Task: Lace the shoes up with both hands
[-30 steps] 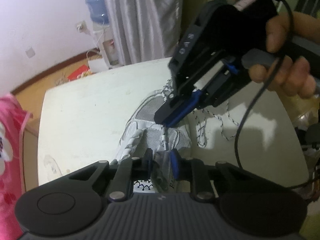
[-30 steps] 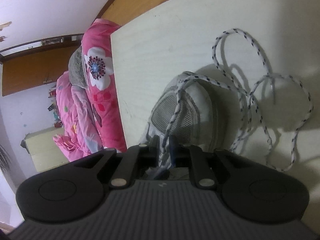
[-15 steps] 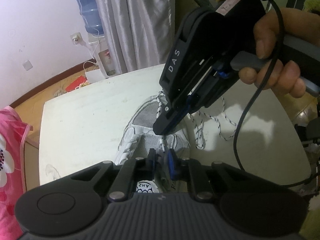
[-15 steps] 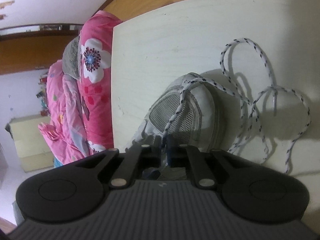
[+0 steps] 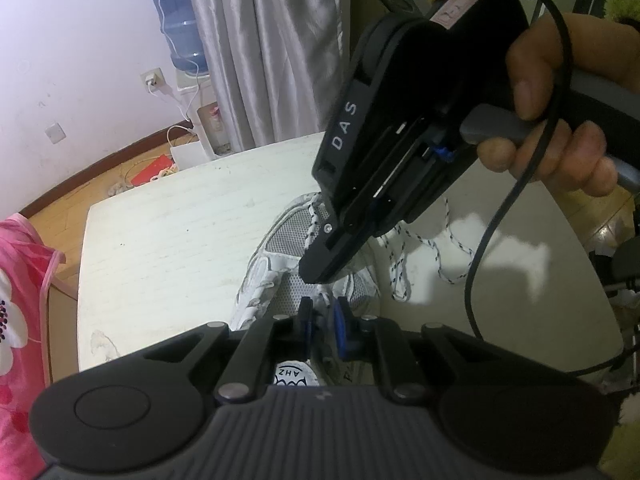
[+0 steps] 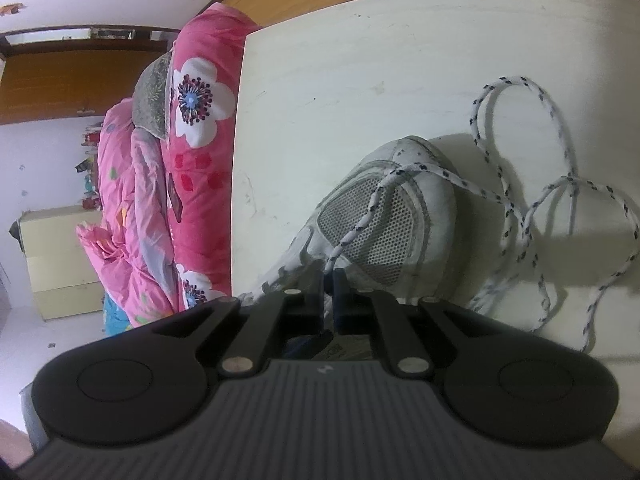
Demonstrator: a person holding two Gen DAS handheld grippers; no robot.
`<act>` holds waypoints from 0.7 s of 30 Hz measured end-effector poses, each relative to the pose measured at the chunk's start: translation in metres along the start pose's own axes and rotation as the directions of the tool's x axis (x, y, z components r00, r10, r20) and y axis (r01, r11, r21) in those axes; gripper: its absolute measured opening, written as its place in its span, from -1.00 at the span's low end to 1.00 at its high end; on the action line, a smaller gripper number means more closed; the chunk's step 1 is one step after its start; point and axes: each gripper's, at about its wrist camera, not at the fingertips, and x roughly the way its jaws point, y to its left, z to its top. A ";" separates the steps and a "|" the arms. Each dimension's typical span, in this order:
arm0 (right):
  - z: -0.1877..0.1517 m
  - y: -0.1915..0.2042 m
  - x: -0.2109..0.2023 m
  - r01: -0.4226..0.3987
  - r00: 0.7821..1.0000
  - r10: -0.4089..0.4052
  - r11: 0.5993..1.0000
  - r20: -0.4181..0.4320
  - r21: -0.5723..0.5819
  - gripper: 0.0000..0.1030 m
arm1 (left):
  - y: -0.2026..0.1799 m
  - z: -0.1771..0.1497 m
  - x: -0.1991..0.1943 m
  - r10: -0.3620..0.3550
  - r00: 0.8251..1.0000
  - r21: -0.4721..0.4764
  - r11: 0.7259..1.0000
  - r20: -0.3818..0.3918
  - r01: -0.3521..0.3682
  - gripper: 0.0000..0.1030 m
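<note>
On table (image 6: 360,60): 1 shoe (image 6: 400,216), 1 lace (image 6: 520,216), 2 grippers (image 6: 329,280)

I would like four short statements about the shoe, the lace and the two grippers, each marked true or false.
1. The right gripper is shut on the speckled lace. True.
2. The sneaker is black leather. False: it is white with grey mesh.
3. Loose lace loops lie on the white table beside the sneaker. True.
4. The left gripper hangs over the pink quilt. False: it is over the sneaker.
</note>
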 end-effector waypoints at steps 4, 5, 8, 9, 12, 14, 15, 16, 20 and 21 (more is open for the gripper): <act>0.001 0.000 -0.001 -0.006 1.000 0.006 1.000 -0.019 -0.015 -0.95 | -0.003 0.003 -0.004 0.040 0.999 0.059 0.997 0.009 -0.041 -0.78; 0.001 0.000 -0.001 -0.009 1.000 0.008 1.000 -0.025 -0.018 -0.95 | -0.004 0.004 -0.004 0.042 0.999 0.072 0.997 0.007 -0.042 -0.78; 0.002 -0.002 -0.002 -0.023 0.999 0.023 1.000 -0.036 -0.013 -0.95 | -0.009 0.005 -0.004 0.051 0.999 0.124 0.991 0.007 -0.052 -0.79; 0.002 -0.003 -0.002 -0.029 0.999 0.029 1.000 -0.038 -0.007 -0.95 | -0.011 0.006 -0.004 0.055 0.998 0.142 0.988 0.006 -0.055 -0.79; 0.003 -0.005 -0.002 -0.045 0.998 0.045 0.999 -0.040 0.006 -0.95 | -0.013 0.008 -0.002 0.051 0.999 0.157 0.986 -0.004 -0.050 -0.85; 0.002 -0.006 -0.002 -0.052 0.998 0.052 0.999 -0.039 0.009 -0.95 | -0.011 0.010 0.000 0.046 0.999 0.151 0.988 -0.009 -0.044 -0.89; 0.002 -0.006 -0.002 -0.056 0.998 0.056 0.998 -0.039 0.011 -0.95 | -0.011 0.012 0.001 0.043 0.999 0.146 0.989 -0.012 -0.040 -0.91; 0.002 -0.007 -0.002 -0.060 0.997 0.061 0.998 -0.039 0.015 -0.95 | -0.009 0.013 0.001 0.038 0.999 0.136 0.990 -0.014 -0.036 -0.94; 0.001 -0.011 -0.002 -0.079 0.996 0.080 0.996 -0.038 0.033 -0.95 | -0.002 0.017 0.002 0.022 0.999 0.080 0.997 -0.034 -0.020 -0.96; 0.001 -0.012 -0.002 -0.083 0.996 0.085 0.996 -0.037 0.037 -0.95 | -0.001 0.018 0.003 0.021 0.999 0.079 0.997 -0.041 -0.017 -0.96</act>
